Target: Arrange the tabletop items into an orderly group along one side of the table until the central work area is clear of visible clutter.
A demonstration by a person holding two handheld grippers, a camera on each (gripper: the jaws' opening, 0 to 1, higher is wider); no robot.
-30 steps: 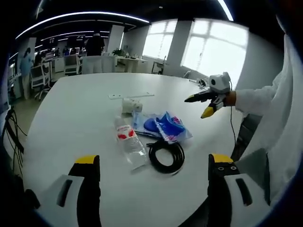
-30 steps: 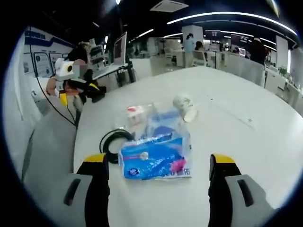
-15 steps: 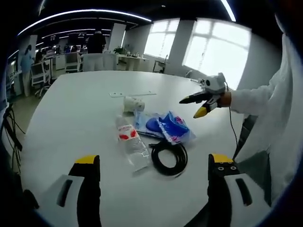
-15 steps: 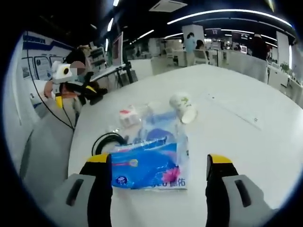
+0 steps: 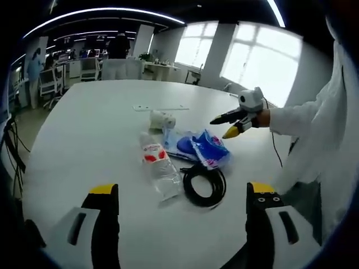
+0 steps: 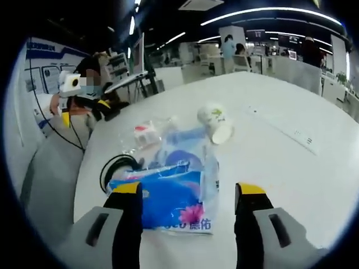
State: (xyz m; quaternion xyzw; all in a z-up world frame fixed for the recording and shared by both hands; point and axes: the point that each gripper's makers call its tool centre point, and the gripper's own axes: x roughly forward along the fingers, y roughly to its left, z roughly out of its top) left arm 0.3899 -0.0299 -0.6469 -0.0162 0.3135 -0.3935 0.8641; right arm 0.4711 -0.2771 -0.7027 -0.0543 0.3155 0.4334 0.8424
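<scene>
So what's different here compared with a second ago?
The right gripper has closed in on the blue tissue pack, its open jaws now straddling the pack's near end; nothing is gripped yet. The left gripper stayed open and held back. The water bottle, black cable coil and paper cup lie where they were on the white table.

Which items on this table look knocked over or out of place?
The water bottle and the paper cup both lie on their sides instead of standing. They sit in a loose heap with the blue tissue pack and the black cable coil.
</scene>
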